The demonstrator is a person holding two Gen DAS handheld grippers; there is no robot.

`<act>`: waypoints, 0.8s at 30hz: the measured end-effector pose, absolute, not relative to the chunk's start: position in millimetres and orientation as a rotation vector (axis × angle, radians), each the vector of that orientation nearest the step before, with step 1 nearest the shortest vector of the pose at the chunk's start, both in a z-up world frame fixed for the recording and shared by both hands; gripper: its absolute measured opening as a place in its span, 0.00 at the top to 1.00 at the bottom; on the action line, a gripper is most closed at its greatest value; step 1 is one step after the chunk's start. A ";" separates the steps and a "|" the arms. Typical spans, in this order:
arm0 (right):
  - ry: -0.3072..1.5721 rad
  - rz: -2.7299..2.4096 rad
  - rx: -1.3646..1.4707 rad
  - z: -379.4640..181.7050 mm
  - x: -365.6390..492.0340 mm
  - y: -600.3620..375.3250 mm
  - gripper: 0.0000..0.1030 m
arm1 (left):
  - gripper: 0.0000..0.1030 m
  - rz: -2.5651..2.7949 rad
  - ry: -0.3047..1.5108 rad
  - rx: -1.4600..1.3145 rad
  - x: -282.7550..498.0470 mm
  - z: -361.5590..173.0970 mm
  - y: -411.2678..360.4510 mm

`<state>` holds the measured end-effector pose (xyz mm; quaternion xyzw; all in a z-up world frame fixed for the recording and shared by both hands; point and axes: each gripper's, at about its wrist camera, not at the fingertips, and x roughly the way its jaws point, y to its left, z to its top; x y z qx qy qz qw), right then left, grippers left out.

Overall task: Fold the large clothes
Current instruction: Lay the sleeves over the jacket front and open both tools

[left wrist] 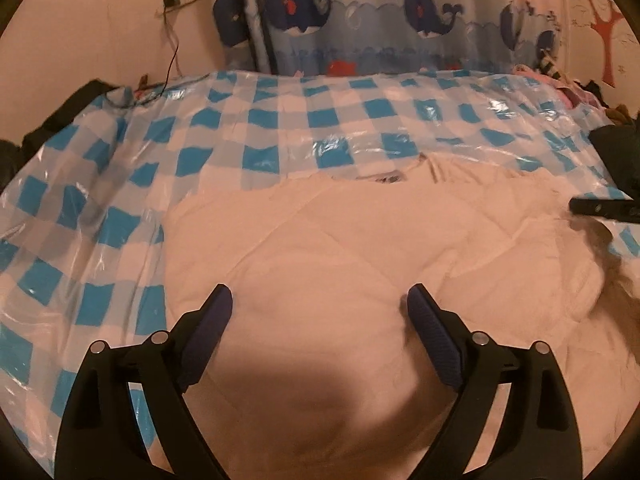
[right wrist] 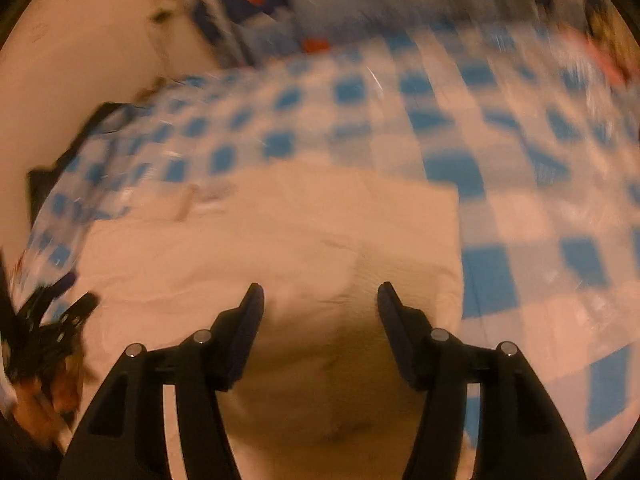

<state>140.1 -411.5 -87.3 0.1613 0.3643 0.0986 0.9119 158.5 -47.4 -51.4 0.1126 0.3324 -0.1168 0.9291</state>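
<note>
White garment [left wrist: 340,248] is lying on blue-checked plastic sheet [left wrist: 248,128]; whale curtain [left wrist: 380,16] is hanging behind. Left gripper [left wrist: 320,304] and right gripper [right wrist: 320,300] are gaping, holding nothing.

The garment [left wrist: 360,248] is a large, pale cream cloth item, lying flat and partly folded on a blue-and-white checked sheet [left wrist: 120,184]. Its surface shows soft creases and diagonal fold lines. In the right wrist view, the garment [right wrist: 304,232] presents a straight folded edge and a squared corner at right.
</note>
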 end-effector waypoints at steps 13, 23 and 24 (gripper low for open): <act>0.866 0.179 0.219 -126.0 148.6 -394.4 0.36 | 0.15 -0.225 0.626 0.311 146.3 -66.2 -56.0; 0.907 0.314 0.370 -84.6 34.2 -449.0 0.25 | 0.15 -0.301 0.758 0.262 86.0 -19.7 -1.5; 0.923 0.316 0.420 -86.7 8.9 -466.2 0.23 | 0.15 -0.315 0.797 0.225 73.4 -15.3 16.9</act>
